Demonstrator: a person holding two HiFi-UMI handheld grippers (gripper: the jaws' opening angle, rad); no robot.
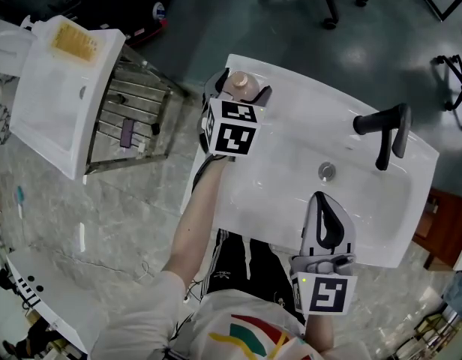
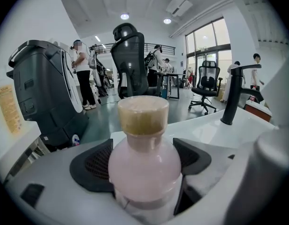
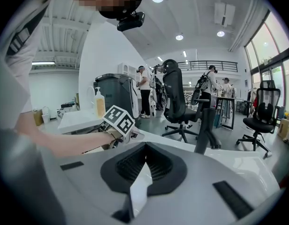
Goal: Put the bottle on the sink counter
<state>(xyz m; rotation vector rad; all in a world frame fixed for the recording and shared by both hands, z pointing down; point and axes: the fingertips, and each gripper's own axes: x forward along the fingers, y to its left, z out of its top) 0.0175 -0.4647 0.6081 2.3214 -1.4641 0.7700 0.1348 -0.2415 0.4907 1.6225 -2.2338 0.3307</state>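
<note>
Pink bottle (image 2: 144, 165) — left gripper (image 1: 237, 94) is pinching it at the sink counter (image 1: 291, 88)'s far-left corner; setting down and releasing looks next. Right gripper (image 3: 142, 172) is idling — jaws pressed together.

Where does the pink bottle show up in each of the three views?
Head view: pink bottle top centre, in the left claw, at the sink counter corner.
Left gripper view: bottle dead centre, clamped between the jaws.
Right gripper view: not visible.
Shared landmark: black faucet, in all three.
</note>
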